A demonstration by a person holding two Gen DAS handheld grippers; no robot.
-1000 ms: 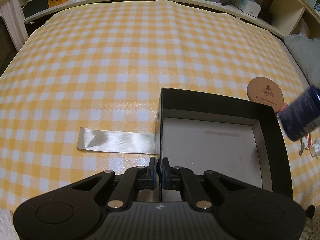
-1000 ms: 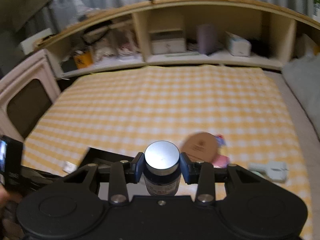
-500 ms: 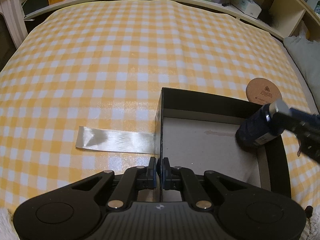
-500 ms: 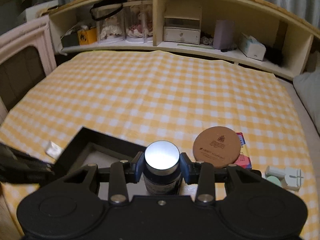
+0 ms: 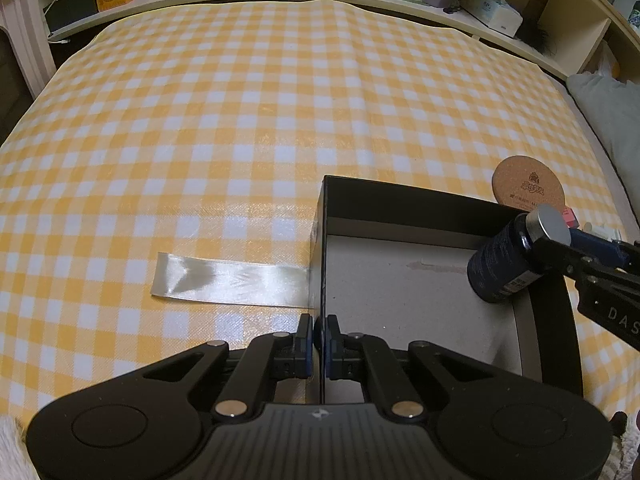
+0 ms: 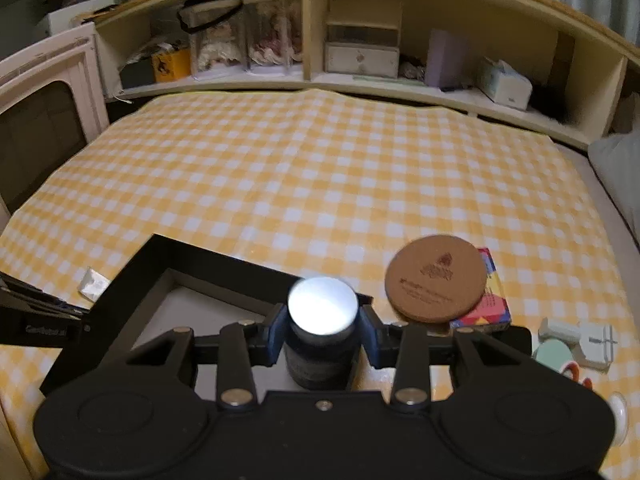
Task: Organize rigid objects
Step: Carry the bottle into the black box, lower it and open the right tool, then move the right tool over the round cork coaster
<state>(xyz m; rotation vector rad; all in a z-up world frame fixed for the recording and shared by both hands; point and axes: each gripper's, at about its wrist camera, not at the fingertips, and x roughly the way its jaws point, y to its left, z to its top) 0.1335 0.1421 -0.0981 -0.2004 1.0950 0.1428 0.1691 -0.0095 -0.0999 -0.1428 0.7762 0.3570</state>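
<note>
Yellow-and-white checked cloth [image 5: 248, 120] covers the whole work surface, with a cream shelf unit [image 6: 360, 40] along its far edge. At the left of the left wrist view a strip of pale satin ribbon [image 5: 228, 278] lies flat on the cloth, its right end reaching the left wall of the black box [image 5: 400, 204]. The box stands open with a bare grey floor. Past its far right corner sits a round cork coaster [image 5: 528, 192], resting partly on a small colourful box [image 6: 490, 300]; further right are a white plastic piece [image 6: 588, 338] and a mint-green item [image 6: 554, 354], too small to identify.

Compared with half a second ago, the dark blue bottle [image 5: 506, 266] is closer to the box's right wall, and its silver cap [image 6: 323, 306] shows more to the left wrist camera. A second ago it was outside the box altogether.

The left gripper [image 5: 319, 338] is pressed nearly together, pinching the box's left wall at its near end. The right gripper [image 6: 323, 334] is spread about the bottle's width and clamps it below the cap; the bottle tilts, its base low inside the box at the far right corner, though contact with the floor cannot be told.
</note>
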